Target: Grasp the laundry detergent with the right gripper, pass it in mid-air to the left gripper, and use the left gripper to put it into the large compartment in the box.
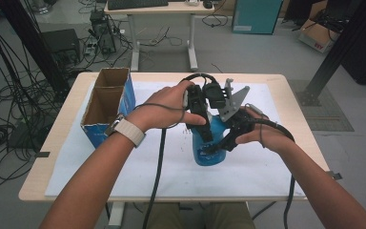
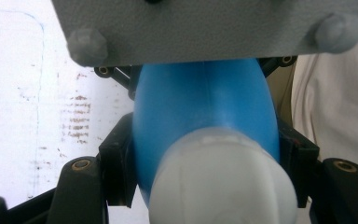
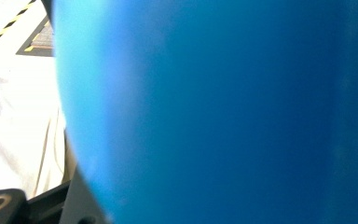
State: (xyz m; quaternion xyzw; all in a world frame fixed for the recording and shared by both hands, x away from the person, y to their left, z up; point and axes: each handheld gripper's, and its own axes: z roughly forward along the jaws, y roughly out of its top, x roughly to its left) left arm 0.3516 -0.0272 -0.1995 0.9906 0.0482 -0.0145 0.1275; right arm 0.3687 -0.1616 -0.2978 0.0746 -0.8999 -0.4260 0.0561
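- Both my tongs are on the blue bottle (image 1: 208,153), which sits at the centre of the high view, a little right of middle, over the white sheet (image 1: 100,162) covering the table (image 1: 71,86).
- My left tongs (image 1: 205,136) come down from above and clamp the bottle high up; in the left gripper view the blue body (image 2: 205,107) lies squeezed between my two black jaws, with its pale cap (image 2: 221,182) at the bottom centre of the frame.
- My right tongs (image 1: 218,147) come in from the right and are closed on the bottle lower down; in the right gripper view the blue wall (image 3: 214,112) sits so close that I cannot make out the pads against it.
- I judge the grasp as done: the bottle is secured at two places. Whether its base rests on the sheet or hangs just above it, I cannot tell.
- What is left, as I read it, is the actual handling: turning the cap or carrying the bottle off, perhaps toward the open cardboard box (image 1: 107,102) at the left of the high view. That box looks empty.
- My left forearm enters from the lower left and runs up to the middle, with a watch (image 1: 126,130) on the wrist and the hand bent over its gripper.
- My right forearm rises from the lower right corner, hand turned inward, the grey plate (image 1: 233,102) tilted above it.
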